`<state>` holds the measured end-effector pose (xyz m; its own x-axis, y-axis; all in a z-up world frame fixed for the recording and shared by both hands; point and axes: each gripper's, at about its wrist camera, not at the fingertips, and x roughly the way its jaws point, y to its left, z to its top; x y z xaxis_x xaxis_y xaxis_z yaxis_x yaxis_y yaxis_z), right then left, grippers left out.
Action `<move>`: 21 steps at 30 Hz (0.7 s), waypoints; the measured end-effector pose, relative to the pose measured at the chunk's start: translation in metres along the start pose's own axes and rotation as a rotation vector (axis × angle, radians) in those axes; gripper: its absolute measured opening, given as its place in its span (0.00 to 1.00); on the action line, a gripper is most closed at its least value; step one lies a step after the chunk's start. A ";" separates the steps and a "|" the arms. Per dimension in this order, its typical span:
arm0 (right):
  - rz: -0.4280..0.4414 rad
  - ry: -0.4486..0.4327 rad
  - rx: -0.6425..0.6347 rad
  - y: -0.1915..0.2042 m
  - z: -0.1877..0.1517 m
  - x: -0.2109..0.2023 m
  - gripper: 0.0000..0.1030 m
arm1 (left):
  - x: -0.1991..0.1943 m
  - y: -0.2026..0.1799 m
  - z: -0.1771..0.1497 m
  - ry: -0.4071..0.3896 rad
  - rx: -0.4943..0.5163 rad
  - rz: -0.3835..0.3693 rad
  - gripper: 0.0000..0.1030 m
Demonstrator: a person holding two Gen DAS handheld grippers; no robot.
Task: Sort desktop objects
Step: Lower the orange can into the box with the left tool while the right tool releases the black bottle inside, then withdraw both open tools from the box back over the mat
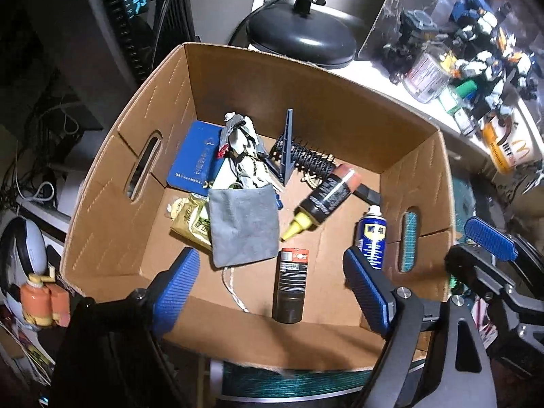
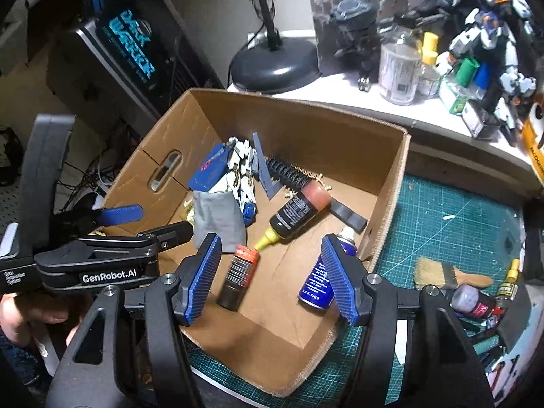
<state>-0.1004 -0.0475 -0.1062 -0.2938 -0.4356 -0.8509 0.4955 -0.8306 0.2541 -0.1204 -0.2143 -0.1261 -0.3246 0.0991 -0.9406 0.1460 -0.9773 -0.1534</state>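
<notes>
Cardboard walls make the box [image 1: 323,108] a catch-all for what comes off the desk, and its floor already carries a mixed heap. Against the far left corner lie a blue case [image 1: 195,156] and a white model robot [image 1: 243,151], with a black hairbrush [image 1: 306,159] beside them toward the far wall. A grey cloth pouch [image 1: 243,224] rests on a yellowish packet [image 1: 190,221] nearer the left wall. In the middle a black glue bottle [image 1: 326,197] lies on its side, yellow nozzle toward the near edge. A dark canister with an orange band [image 1: 290,285] is tilted near the near wall, blurred in the right wrist view, so it is probably not yet at rest. A blue spray can [image 1: 370,234] stands by the right wall's handle slot.

Both grippers point down into the box from its near edge. The left gripper [image 1: 268,289] has its jaws wide apart with nothing pressed between the pads; the canister sits below the gap, which suggests it was let go there. The right gripper [image 2: 272,278] also has its jaws apart, holding nothing.

Outside, on the green cutting mat [image 2: 442,224] by the box's right wall, a paintbrush [image 2: 445,277] and small paint bottles [image 2: 476,301] remain, likely next to sort.
</notes>
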 end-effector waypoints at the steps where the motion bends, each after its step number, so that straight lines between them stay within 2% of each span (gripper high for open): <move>1: 0.005 -0.017 -0.003 -0.001 -0.001 -0.006 0.57 | -0.003 -0.001 -0.002 -0.006 -0.008 -0.006 0.86; 8: 0.037 -0.133 -0.011 -0.012 -0.016 -0.049 0.64 | -0.024 -0.014 -0.017 -0.068 -0.031 -0.063 0.88; 11: 0.041 -0.182 0.000 -0.022 -0.026 -0.071 0.66 | -0.042 -0.027 -0.027 -0.178 -0.002 -0.101 0.89; 13: 0.034 -0.225 0.003 -0.028 -0.034 -0.088 0.67 | -0.055 -0.038 -0.033 -0.234 0.019 -0.133 0.92; 14: 0.030 -0.254 0.008 -0.033 -0.040 -0.101 0.70 | -0.061 -0.044 -0.036 -0.262 0.029 -0.149 0.98; 15: 0.027 -0.278 0.019 -0.040 -0.045 -0.114 0.76 | -0.068 -0.049 -0.039 -0.290 0.040 -0.165 1.00; 17: 0.008 -0.306 0.036 -0.051 -0.054 -0.132 0.83 | -0.075 -0.061 -0.042 -0.304 0.064 -0.189 1.00; 21: -0.059 -0.338 0.102 -0.086 -0.076 -0.167 0.84 | -0.080 -0.087 -0.048 -0.305 0.103 -0.232 1.00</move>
<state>-0.0315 0.1231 -0.0209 -0.5820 -0.4620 -0.6692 0.3907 -0.8806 0.2682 -0.0625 -0.1279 -0.0520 -0.6032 0.2744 -0.7489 -0.0536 -0.9508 -0.3051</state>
